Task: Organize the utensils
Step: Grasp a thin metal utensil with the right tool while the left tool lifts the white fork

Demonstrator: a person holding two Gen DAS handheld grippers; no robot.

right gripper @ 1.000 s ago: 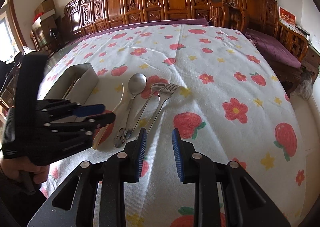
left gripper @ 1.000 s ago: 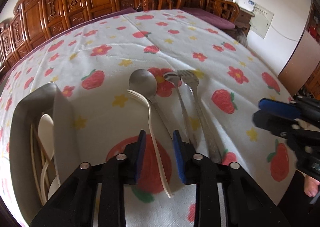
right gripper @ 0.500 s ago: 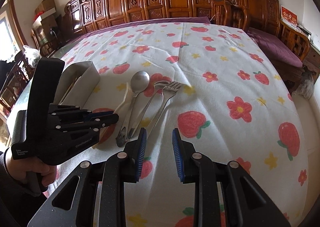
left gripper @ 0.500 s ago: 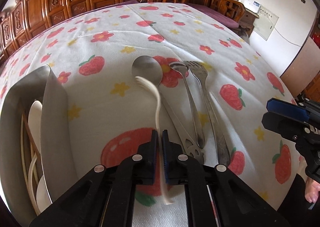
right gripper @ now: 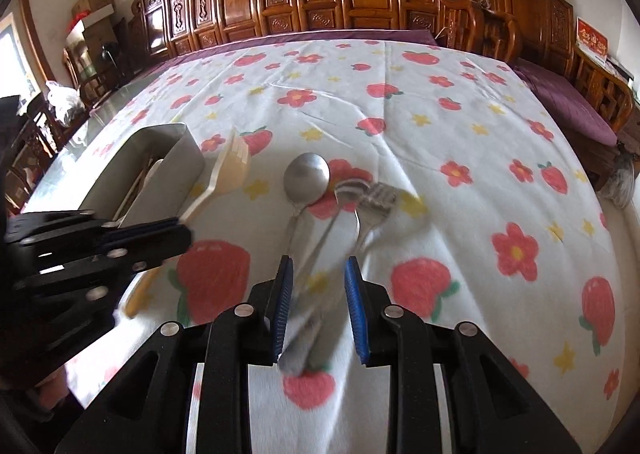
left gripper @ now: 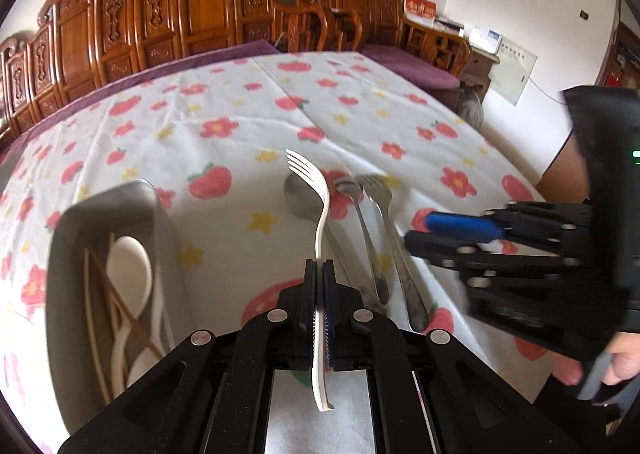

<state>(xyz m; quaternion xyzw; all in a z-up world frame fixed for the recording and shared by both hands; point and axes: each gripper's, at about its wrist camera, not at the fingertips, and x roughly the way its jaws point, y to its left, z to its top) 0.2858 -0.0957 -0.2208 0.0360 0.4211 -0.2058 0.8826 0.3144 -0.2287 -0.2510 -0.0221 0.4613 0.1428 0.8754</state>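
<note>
Left wrist, grip: my left gripper is clamped tight on the handle of the white plastic fork; a second ago these pads stood apart on either side of it as it lay on the cloth.
Left wrist, lift: the fork is now off the tablecloth, tines up and forward, handle end hanging below my pads.
Left wrist, bin: the grey utensil tray sits just to my left, already holding a white spoon and chopsticks.
Left wrist, meaning: I judge the pick done; what remains for this piece is the carry left and a drop into the tray.
Right wrist, grip: my right gripper is spread wide and holds nothing.
Right wrist, shift: it sat back from the metal pieces a second ago; now its pads straddle the handle ends of the utensils, which blur between them.
Right wrist, metal set: the metal spoon, a second spoon and the metal fork lie side by side on the cloth, untouched.
Right wrist, other hand: the left gripper shows at the left with the fork raised beside the tray.
Right wrist, meaning: I judge a second pick is being lined up; which handle, I cannot tell.
</note>
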